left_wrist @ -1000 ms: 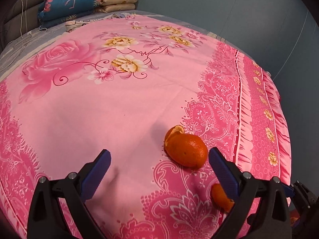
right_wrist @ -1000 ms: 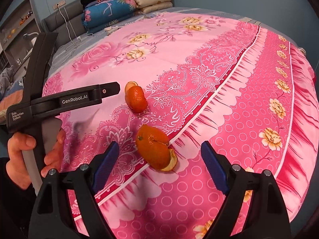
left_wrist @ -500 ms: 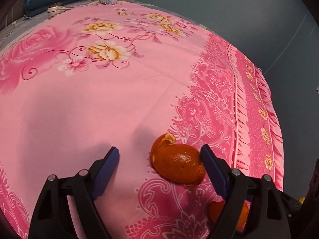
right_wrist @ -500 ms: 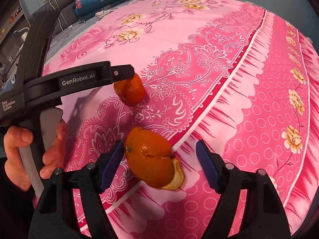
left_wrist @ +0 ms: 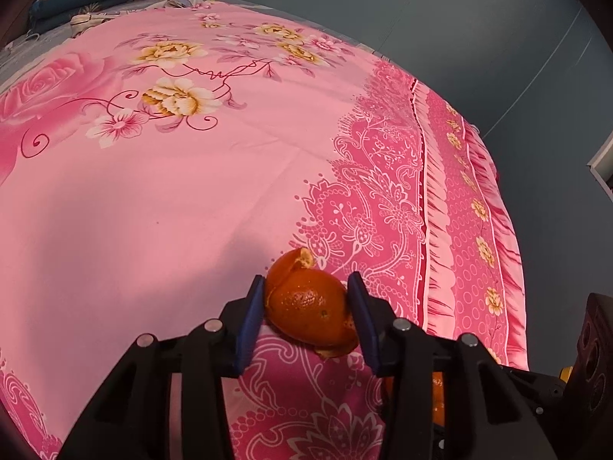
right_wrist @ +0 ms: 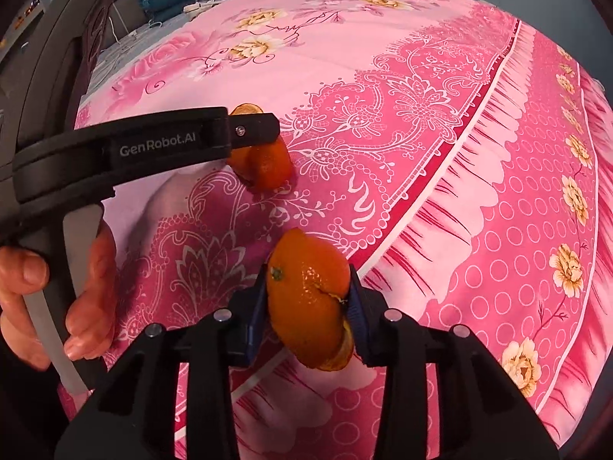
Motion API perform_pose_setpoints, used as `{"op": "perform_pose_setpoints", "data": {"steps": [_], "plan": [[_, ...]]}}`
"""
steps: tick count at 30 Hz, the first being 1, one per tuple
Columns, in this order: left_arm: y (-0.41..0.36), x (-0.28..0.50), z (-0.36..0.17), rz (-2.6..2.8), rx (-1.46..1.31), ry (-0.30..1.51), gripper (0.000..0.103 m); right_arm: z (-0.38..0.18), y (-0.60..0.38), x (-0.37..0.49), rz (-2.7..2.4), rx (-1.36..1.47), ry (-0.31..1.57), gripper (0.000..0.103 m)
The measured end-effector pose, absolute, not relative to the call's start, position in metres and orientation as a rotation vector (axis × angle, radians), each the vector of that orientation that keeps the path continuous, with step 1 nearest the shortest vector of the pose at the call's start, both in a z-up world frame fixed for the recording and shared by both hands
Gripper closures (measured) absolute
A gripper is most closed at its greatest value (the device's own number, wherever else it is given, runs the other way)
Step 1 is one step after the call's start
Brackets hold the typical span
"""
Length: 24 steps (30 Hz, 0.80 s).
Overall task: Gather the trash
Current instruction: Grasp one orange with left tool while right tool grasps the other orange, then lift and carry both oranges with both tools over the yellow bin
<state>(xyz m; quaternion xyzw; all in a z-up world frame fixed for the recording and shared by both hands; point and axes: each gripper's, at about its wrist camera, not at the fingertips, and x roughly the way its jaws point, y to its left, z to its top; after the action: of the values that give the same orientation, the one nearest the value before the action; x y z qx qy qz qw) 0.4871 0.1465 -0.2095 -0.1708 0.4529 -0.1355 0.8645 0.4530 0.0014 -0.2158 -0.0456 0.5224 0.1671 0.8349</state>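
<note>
Two pieces of orange peel lie on the pink floral bedspread [left_wrist: 191, 230], both on its darker patterned border band, and each gripper has just been closing on one; the left gripper [left_wrist: 306, 299] has its blue pads against either flank of the peel farther in from the border's fringe stripe [left_wrist: 310, 306], clamped on it, while the right gripper [right_wrist: 308, 295] squeezes the peel nearer that stripe [right_wrist: 306, 299], its right pad biting at a split in the rind.

In the right wrist view the left gripper's black body reaches in from the left, covering part of its peel [right_wrist: 268, 166], with the person's hand [right_wrist: 76, 287] wrapped round its handle.

The step in hand looks like securing both grasps before the lift; peel is a hollow, springy shell, so it probably wants only enough squeeze to hold, since more may fold or tear it along the split; the loose flap hanging below the right pads could break off, so a slow, straight rise away from the border band seems wise; both peels should be checked clear of the cloth before swinging aside, so the fabric is not dragged up; no bin shows in either view, so where they go I cannot tell.
</note>
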Motion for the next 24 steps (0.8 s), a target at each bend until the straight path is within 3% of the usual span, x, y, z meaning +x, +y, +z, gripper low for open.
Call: {"op": "perform_pose_setpoints", "data": {"steps": [24], "plan": [[0.173,0.408,-0.154,-0.252,-0.316,0.820,0.062,-0.158,0.004,0.378,0.314,-0.104,0.989,0.069]]}}
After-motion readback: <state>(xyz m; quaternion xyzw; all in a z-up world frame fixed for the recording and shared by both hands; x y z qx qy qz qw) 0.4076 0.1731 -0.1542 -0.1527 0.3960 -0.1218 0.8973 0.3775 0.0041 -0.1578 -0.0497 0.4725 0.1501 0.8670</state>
